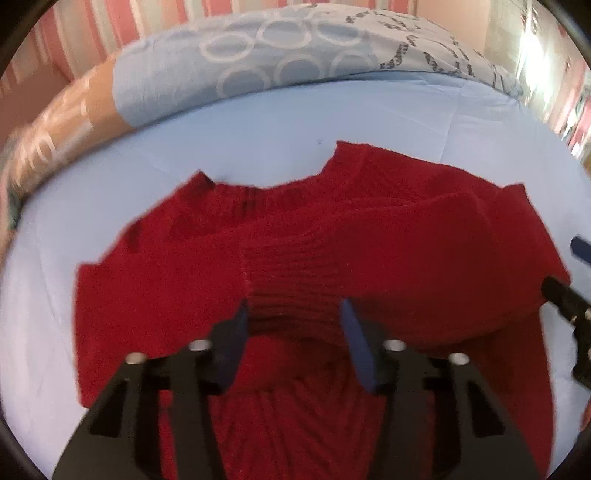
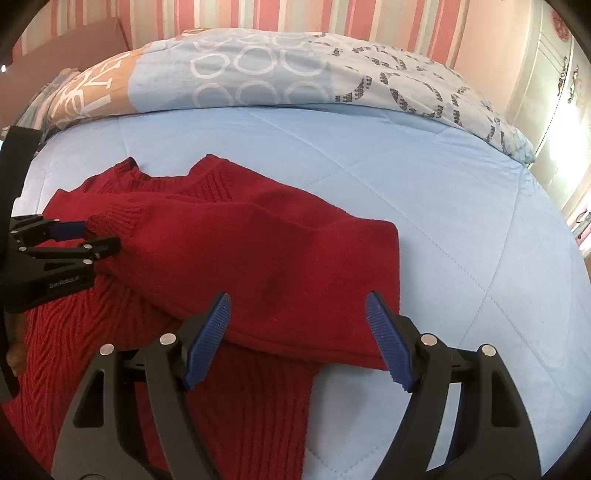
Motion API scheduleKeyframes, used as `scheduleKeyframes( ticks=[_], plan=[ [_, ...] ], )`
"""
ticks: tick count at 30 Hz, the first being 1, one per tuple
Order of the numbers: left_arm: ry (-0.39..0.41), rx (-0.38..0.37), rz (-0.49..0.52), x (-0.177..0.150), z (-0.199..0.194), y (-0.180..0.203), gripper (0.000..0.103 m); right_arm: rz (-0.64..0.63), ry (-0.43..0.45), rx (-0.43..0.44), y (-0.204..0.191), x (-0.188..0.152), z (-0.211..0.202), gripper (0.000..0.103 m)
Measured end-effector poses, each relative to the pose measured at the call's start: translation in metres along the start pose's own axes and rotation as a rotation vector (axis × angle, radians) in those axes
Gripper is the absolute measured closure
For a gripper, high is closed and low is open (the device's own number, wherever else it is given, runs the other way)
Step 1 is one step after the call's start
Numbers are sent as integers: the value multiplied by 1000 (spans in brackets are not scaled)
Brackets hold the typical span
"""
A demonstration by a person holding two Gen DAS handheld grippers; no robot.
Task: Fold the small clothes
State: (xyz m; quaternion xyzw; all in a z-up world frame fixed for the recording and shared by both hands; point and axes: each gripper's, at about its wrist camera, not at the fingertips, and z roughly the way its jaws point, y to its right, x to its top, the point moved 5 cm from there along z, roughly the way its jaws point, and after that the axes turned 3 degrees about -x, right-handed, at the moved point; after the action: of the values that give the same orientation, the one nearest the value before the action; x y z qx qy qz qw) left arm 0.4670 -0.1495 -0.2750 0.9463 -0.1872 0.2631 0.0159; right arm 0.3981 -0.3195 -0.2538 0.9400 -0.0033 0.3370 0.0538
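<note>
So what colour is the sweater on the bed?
Deep red sweater, clearest in the right wrist view.

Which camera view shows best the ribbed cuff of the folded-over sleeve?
The right wrist view: the ribbed cuff lies sharp and unhidden on the red sweater, at the tips of the left gripper. In the left wrist view the cuff sits blurred between that gripper's open fingers.

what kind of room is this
Most likely a bedroom: the red sweater lies on a bed with a light blue quilt, a patterned pillow sits at its far end, and striped wallpaper runs behind.
</note>
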Motion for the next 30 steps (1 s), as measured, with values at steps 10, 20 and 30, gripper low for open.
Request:
scheduleKeyframes(
  ticks=[10,20,30],
  plan=[
    [80,-24,12,8,-23,-10,96,4,4,-26,2,1,1,27],
    [62,-161,-76,3,-27,-28,96,13,4,-22,1,4,4,27],
    [7,-194,-120,-3,-20,-40,97,51,-50,-32,6,-2,14,27]
  ],
)
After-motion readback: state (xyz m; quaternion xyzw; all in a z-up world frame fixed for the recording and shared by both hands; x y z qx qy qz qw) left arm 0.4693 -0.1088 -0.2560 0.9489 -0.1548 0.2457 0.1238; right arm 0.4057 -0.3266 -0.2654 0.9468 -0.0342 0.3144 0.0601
